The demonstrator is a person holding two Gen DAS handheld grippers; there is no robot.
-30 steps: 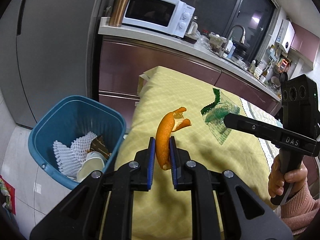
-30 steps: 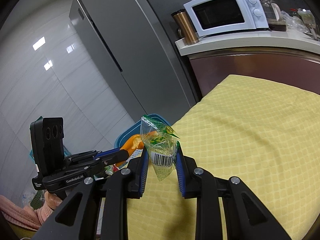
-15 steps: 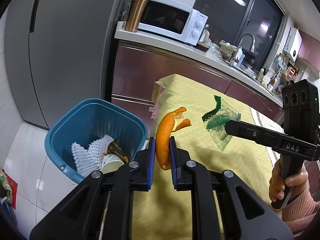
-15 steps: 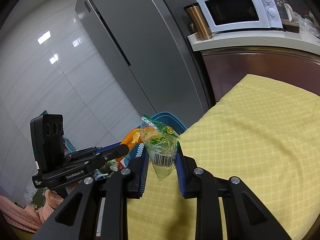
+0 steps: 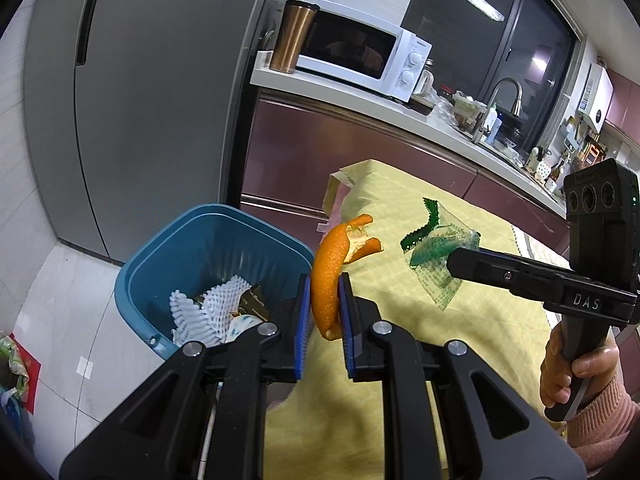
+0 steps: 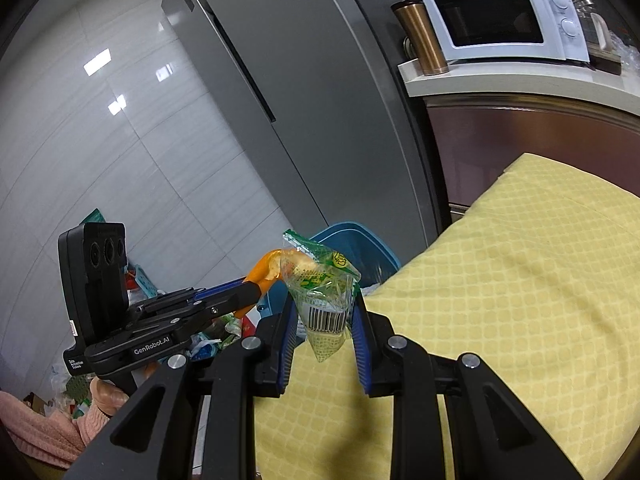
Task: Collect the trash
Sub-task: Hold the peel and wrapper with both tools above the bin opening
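Note:
My left gripper is shut on an orange peel, held in the air at the left edge of the yellow-clothed table, next to the rim of a blue trash bin. The bin stands on the floor and holds white foam netting and other scraps. My right gripper is shut on a clear green-printed plastic wrapper with a barcode, held above the table's left edge. The wrapper and right gripper also show in the left wrist view, right of the peel.
A grey fridge stands behind the bin. A counter carries a white microwave and a copper tumbler. Bags and clutter lie on the floor at the left.
Both grippers have moved left with their loads, toward the bin. The bin now sits closer and more central in the left wrist view.

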